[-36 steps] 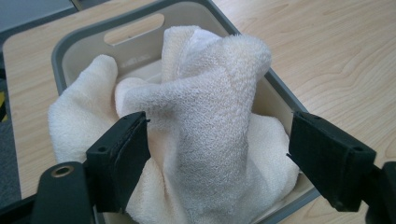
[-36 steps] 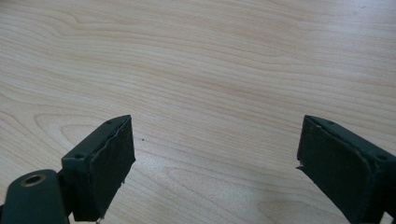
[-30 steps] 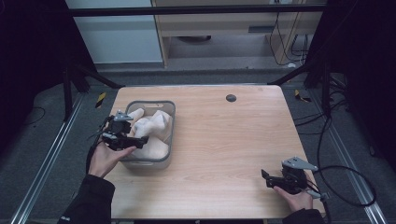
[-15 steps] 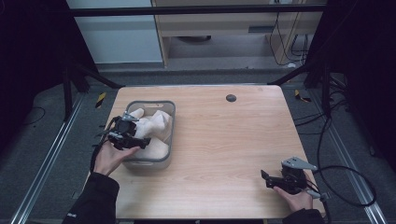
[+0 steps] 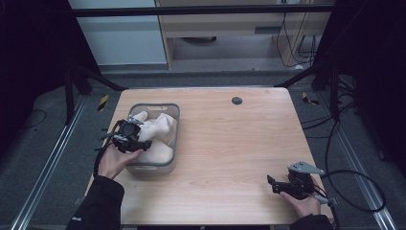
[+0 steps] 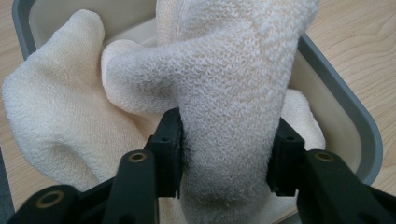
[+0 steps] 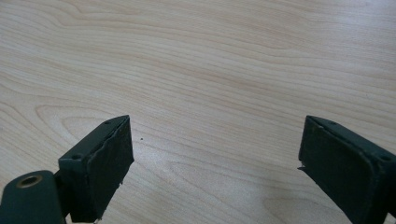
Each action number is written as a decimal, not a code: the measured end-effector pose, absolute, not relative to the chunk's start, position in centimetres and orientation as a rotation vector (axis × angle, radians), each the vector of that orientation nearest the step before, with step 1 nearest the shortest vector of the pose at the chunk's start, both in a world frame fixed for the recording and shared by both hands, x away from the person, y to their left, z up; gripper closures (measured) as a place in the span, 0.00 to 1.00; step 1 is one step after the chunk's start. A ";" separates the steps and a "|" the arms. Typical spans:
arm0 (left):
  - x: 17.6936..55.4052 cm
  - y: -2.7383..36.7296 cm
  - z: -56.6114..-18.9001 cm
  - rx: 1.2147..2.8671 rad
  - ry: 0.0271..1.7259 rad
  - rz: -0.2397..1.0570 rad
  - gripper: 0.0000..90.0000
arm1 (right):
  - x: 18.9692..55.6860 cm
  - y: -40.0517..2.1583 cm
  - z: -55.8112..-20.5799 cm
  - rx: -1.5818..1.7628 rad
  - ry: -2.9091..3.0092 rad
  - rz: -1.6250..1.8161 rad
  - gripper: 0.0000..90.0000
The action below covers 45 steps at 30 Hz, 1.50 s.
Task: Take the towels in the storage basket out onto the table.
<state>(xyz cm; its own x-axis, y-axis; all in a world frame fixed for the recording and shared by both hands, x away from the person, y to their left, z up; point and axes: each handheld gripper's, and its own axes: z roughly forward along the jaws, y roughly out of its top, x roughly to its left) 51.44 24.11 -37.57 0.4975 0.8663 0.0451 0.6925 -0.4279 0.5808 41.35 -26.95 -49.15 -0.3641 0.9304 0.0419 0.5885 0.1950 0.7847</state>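
A cream terry towel lies bunched in a grey plastic basket on the left part of the wooden table. My left gripper reaches into the basket from its left side. In the left gripper view a thick fold of the towel stands between the two black jaws and is pinched narrower there, so my left gripper is shut on it. My right gripper rests low near the table's front right corner, with its jaws open and nothing between them; under it is bare wood.
A small black round cap sits in the tabletop at the far middle. Cables trail off the right edge. Dark frame posts and grey floor surround the table.
My left gripper has shifted slightly right and toward the near side, deeper onto the towel in the basket. The right gripper has stayed put.
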 end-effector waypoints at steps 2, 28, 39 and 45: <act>51.5 24.1 -37.5 2.252 1.281 0.467 0.66 | 41.3 -26.9 -49.1 1.418 2.031 1.022 0.11; 50.7 24.2 -32.8 2.169 1.234 0.529 0.75 | 41.4 -27.0 -49.2 1.419 2.036 1.010 0.11; 50.1 23.9 -29.7 2.166 1.203 0.544 0.75 | 41.4 -27.0 -49.2 1.417 2.036 1.009 0.11; 50.1 23.9 -28.2 2.157 1.191 0.546 0.75 | 41.4 -27.0 -49.2 1.416 2.038 1.008 0.11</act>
<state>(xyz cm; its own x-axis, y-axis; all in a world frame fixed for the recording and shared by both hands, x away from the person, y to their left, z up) 50.05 23.89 -28.24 0.5108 0.8574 0.0626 0.6068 -0.4112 0.6802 41.40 -26.98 -49.18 -0.3651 0.9302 0.0371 0.5939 0.2020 0.7788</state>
